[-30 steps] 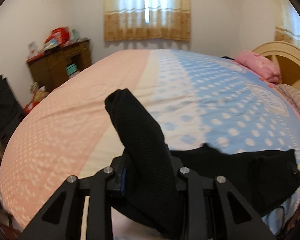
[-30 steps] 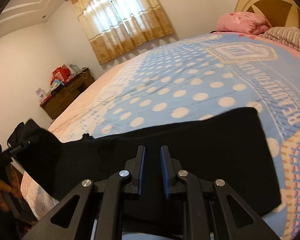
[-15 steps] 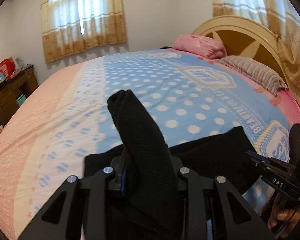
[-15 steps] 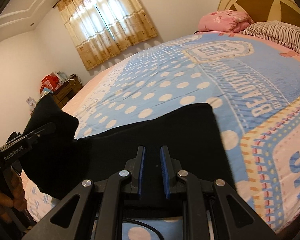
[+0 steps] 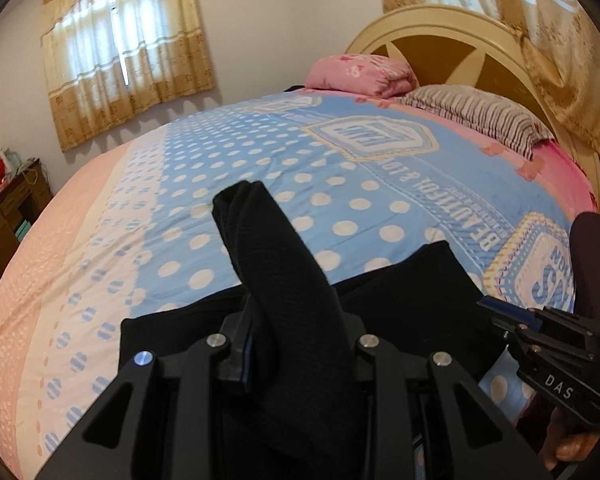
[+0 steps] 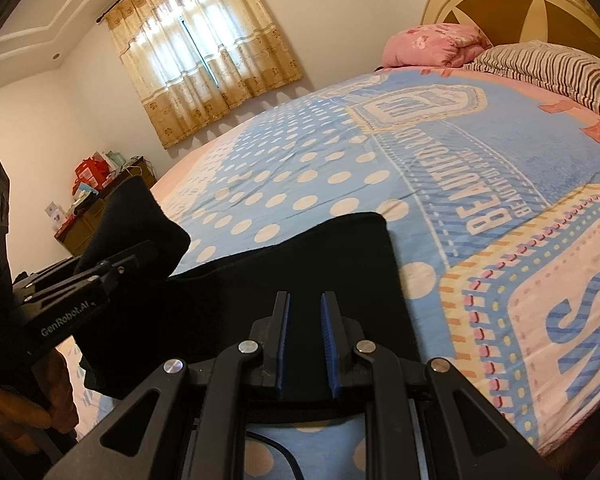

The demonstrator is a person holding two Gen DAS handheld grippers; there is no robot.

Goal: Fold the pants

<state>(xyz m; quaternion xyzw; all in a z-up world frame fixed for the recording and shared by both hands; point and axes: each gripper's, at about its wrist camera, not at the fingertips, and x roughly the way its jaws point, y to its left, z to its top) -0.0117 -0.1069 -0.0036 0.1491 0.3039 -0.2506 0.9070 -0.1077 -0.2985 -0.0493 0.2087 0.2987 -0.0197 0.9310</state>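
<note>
Black knit pants (image 5: 412, 300), one pair, lie flat near the front edge of the bed (image 5: 340, 184) with its blue polka-dot and pink cover.

Left claw (image 5: 296, 344): clamped on a bunched end of the pants, fabric standing up between the pads and lifted over the flat part.

Right claw (image 6: 306, 340): narrow gap between the blue pads, nothing pinched that can be seen; it hovers just above the flat cloth, and contact cannot be told.

Step in hand, by my reading: carrying one end across to make a fold. Next calls for laying the lifted end down square on the flat part, edges matched, then letting go.

Count: two claws, one striped pillow (image 6: 548, 68), one pink folded blanket (image 6: 432, 46).
</note>
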